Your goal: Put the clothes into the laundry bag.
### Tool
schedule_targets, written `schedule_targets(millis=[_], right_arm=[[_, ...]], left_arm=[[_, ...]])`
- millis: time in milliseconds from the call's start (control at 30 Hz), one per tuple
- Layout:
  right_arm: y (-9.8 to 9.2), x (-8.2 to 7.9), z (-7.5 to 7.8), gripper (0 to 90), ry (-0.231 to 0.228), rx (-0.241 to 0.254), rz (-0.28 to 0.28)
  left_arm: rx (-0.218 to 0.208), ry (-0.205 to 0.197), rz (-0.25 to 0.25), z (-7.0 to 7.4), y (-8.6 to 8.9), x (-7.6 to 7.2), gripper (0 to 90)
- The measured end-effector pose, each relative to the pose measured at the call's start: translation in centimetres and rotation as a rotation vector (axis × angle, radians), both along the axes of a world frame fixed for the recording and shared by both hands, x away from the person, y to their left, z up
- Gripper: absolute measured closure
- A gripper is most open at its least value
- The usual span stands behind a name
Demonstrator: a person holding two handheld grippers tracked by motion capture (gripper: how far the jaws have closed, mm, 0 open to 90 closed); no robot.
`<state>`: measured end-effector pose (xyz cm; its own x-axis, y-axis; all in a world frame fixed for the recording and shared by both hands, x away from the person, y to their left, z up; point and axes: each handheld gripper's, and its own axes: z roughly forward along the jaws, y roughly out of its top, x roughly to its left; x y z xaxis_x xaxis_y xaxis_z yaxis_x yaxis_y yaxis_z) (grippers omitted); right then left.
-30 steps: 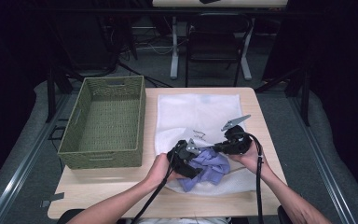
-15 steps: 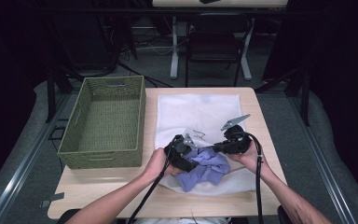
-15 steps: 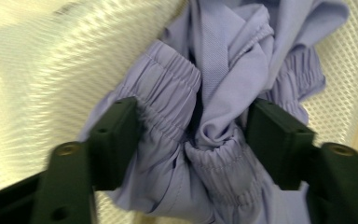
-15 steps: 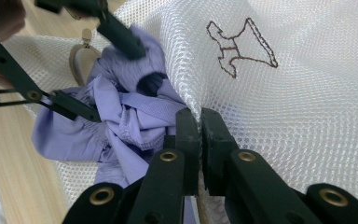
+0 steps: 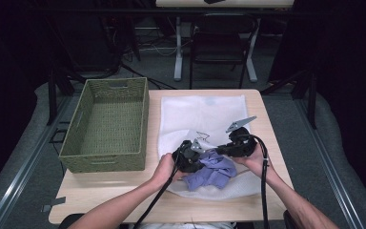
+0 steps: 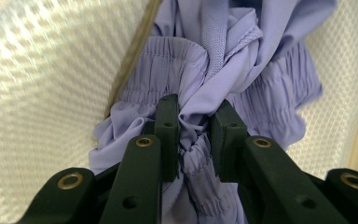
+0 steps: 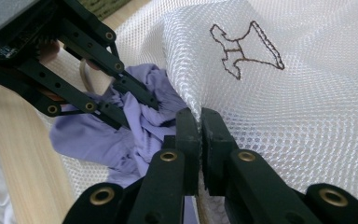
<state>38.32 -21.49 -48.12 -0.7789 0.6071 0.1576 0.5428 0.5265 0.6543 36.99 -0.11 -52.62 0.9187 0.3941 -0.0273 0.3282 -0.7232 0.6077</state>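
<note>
A crumpled purple garment lies at the mouth of a white mesh bag spread on the wooden table. My left gripper comes at it from the left. Its jaws have just been closing and now pinch a bunched fold of the garment between the pads, as the left gripper view shows. My right gripper stands at the bag's right side, shut on the edge of the mesh, its fingertips pressed together on the fabric. Across from it the left gripper sits on the garment.
A green woven basket stands with nothing in it at the table's left, close to the bag. A small brown embroidered figure marks the mesh. Bare wood runs along the near edge. A chair and table legs stand beyond the far edge.
The left gripper's jaws have come together on the purple garment and the hand has dipped slightly. The right gripper has kept its hold on the mesh without moving.
</note>
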Motion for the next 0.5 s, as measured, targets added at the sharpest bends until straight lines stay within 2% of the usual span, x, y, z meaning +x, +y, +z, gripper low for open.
schedule_targets(millis=[133,200,300,400,467,500], right_arm=[[-0.16,-0.15,0.41,87.5,-0.014,0.018,0.0],[-0.23,-0.17,0.5,87.5,-0.011,0.019,-0.003],[-0.23,-0.02,0.0,87.4,0.008,0.008,-0.003],[-0.19,0.09,-0.45,87.5,0.019,-0.004,-0.001],[-0.19,0.13,-0.44,87.4,0.019,-0.002,-0.002],[-0.2,0.12,-0.42,87.4,0.017,-0.001,-0.002]], left_arm=[[-0.037,-0.05,0.029,0.44,-0.45,-0.09,76.2],[-0.02,-0.049,0.035,0.0,-0.78,0.02,75.8],[-0.018,-0.029,0.035,-0.5,-0.73,0.28,72.5],[-0.016,-0.024,0.024,-0.07,-0.45,0.25,61.6],[-0.009,-0.036,0.02,0.29,-0.34,-0.15,56.3],[-0.001,-0.035,0.015,0.44,-0.3,-0.26,50.5]])
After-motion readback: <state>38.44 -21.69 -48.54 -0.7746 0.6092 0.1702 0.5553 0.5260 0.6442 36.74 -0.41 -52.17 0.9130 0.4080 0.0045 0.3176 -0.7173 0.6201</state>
